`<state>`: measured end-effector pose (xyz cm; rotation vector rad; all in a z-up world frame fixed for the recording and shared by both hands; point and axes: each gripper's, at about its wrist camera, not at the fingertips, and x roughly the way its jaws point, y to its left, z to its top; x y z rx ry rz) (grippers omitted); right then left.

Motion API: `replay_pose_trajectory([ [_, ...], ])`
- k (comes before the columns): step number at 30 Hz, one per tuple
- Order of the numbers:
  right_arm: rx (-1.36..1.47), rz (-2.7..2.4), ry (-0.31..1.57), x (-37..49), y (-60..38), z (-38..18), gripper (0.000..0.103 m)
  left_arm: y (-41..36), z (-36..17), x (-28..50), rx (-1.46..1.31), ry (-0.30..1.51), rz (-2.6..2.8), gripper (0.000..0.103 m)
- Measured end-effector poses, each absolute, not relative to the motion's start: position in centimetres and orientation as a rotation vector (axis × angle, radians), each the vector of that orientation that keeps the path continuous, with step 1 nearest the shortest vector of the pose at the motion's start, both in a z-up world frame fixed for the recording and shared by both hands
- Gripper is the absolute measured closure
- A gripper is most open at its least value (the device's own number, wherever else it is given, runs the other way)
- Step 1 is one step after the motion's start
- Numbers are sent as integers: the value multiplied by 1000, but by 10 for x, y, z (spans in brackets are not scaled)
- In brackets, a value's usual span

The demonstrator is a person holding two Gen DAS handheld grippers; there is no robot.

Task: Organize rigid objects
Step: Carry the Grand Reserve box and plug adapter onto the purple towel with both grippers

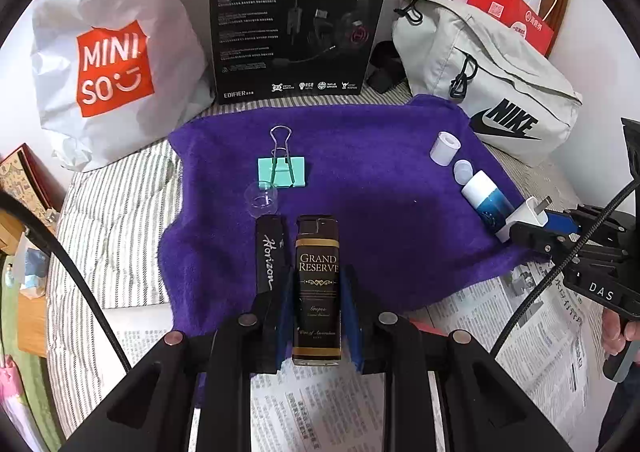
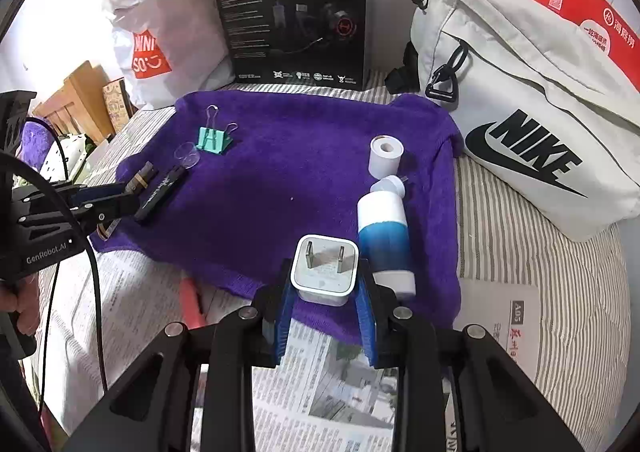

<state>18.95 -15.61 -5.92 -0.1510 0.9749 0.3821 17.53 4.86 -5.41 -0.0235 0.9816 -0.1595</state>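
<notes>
Carrying step: the left gripper (image 1: 318,292) clamps the bottle (image 1: 318,288) at the towel's (image 1: 360,187) six o'clock edge; the right gripper (image 2: 325,284) clamps the charger (image 2: 324,270) at six too. Next, I judge: set each down in line.

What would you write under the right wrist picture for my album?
Right hand-held gripper holding a white plug adapter over a purple towel, beside a blue-and-white bottle.

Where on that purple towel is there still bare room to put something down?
The middle of the purple towel is bare, between the green binder clip on the left and the white roll and blue-and-white bottle on the right. Both side edges are crowded; bags and a box line the back.
</notes>
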Motion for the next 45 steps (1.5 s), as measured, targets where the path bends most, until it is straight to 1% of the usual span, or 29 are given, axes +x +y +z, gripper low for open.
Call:
replay_pose_trajectory([
  [12, -132, 402, 1017, 215, -153, -75, 74, 39, -65, 203, -29, 1013, -180, 80],
  [27, -176, 428, 1063, 232, -139, -98, 74, 34, -95, 241, -27, 1062, -186, 80],
  [45, -232, 448, 1046, 236, -135, -107, 74, 25, -95, 246, 51, 1052, -158, 80],
])
